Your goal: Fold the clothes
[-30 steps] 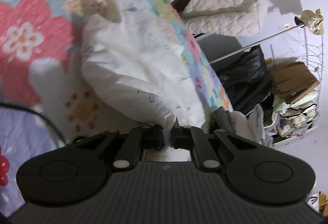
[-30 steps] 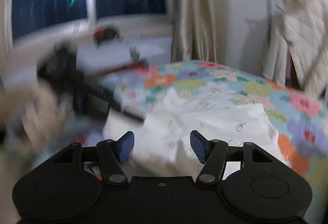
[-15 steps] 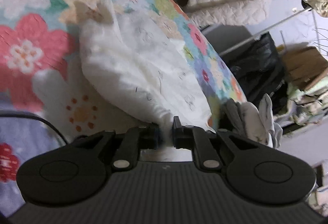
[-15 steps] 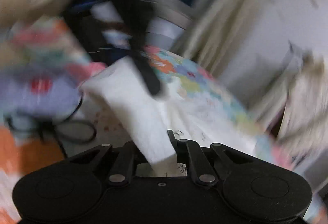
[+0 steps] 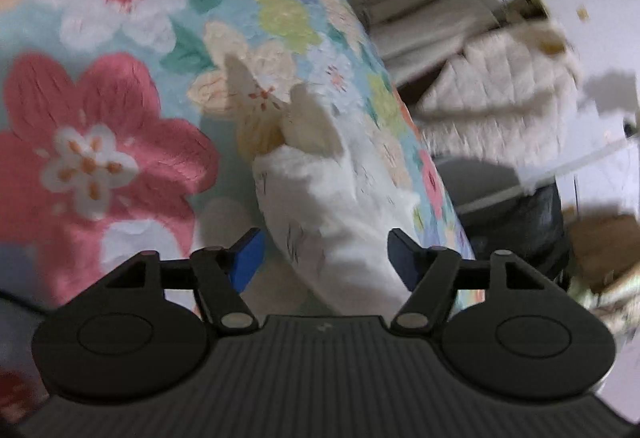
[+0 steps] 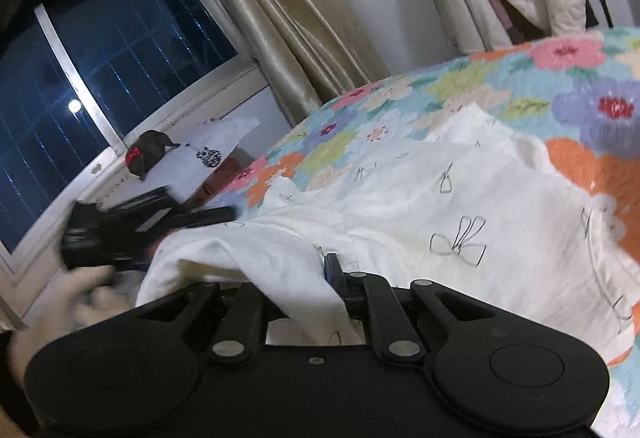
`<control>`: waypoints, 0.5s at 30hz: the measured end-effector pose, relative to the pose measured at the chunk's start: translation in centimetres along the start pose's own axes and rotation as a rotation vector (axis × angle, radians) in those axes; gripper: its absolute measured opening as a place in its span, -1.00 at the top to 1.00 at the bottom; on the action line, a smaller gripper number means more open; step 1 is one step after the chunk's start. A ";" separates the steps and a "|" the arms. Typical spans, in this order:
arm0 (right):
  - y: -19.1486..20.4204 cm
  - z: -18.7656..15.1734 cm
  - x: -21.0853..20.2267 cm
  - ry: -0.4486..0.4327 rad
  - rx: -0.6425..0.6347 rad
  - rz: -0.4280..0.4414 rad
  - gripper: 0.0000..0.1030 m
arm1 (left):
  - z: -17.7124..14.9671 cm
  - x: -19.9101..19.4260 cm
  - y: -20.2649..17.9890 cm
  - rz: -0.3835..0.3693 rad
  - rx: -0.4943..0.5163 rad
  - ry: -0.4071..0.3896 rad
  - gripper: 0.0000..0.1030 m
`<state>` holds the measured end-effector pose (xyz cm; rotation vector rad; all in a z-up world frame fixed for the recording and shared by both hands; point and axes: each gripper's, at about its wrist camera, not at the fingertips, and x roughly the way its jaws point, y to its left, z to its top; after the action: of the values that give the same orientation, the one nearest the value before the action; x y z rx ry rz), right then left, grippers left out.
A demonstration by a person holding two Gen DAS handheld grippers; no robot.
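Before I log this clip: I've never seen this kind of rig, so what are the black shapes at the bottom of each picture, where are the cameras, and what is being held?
No robot here: a person holds a two-finger gripper in each hand, each with a fisheye camera looking along its fingers. The black shapes are the gripper bodies. In the left wrist view, the left gripper stands open, its blue pads either side of a white garment without clamping it. In the right wrist view, the right gripper is shut on a fold of that white garment, printed with small bows. It lies on a flowered bedspread. The blurred shape at lower left looks like a hand.
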<state>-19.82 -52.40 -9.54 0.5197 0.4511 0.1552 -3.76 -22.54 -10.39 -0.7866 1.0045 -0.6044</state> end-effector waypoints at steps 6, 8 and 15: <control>0.4 -0.7 -0.8 0.050 -0.009 0.083 0.80 | 2.0 4.7 -0.1 0.016 0.094 0.021 0.88; 1.2 -1.0 -0.6 0.078 -0.030 0.100 0.77 | 2.3 4.1 -0.9 0.022 0.160 0.013 0.88; 2.5 -2.4 -0.5 0.173 0.083 0.228 0.76 | 2.4 -1.8 -1.2 0.027 0.171 -0.014 0.88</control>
<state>-21.45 -49.28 -9.91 0.6417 0.5681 0.4036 -2.46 -21.17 -7.71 -0.6249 0.9357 -0.6510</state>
